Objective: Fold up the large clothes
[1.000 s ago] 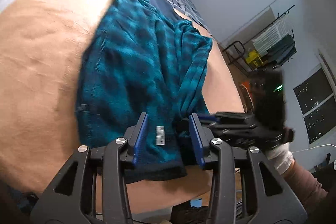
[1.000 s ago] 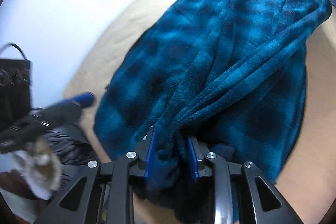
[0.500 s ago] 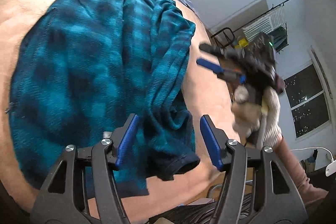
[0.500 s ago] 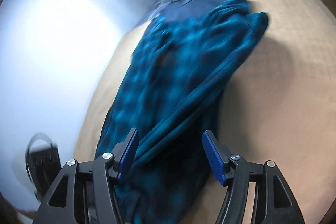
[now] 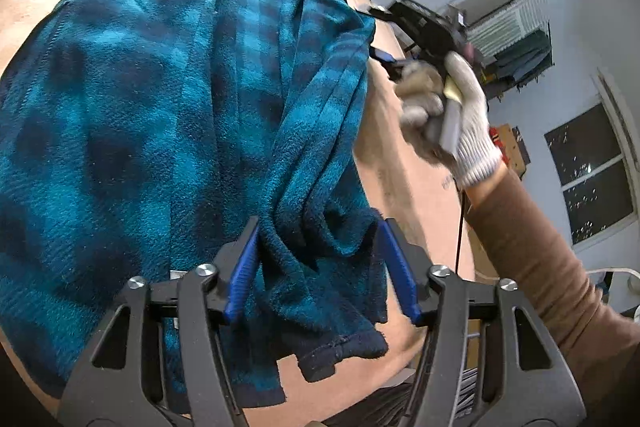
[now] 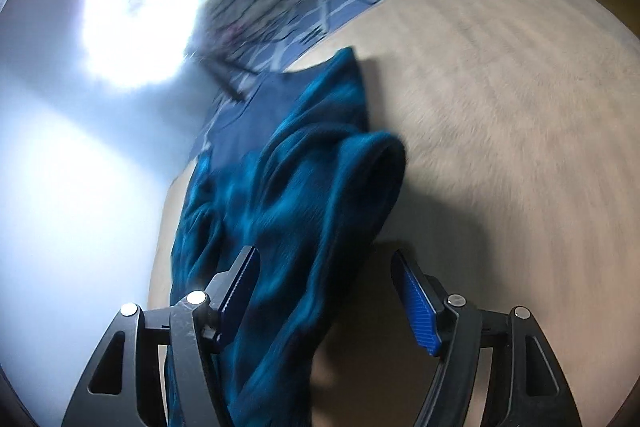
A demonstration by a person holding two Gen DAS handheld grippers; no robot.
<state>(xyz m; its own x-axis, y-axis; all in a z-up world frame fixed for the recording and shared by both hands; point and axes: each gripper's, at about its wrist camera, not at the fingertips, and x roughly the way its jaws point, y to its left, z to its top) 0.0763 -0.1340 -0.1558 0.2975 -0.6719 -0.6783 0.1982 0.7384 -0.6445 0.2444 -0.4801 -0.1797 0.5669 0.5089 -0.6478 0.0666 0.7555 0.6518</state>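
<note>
Left wrist view shows the teal-and-navy plaid fleece garment (image 5: 168,115) spread across the tan, short-piled bed cover (image 5: 404,195), its nap fuzzy and its checks soft-edged. A rope-like bunched fold (image 5: 316,147) runs along the garment's right side, ending in a dark hemmed cuff (image 5: 340,351) near the cover's edge. The left gripper (image 5: 320,267) stands spread, its ribbed blue pads on either side of that fold without pinching it. Beyond the garment's right edge, a hand in a white knit glove (image 5: 464,119) holds the right gripper's handle. In the blurred right wrist view, the right gripper (image 6: 326,291) is also spread, the garment (image 6: 304,195) lying rumpled under its left finger on the cover (image 6: 500,107).
</note>
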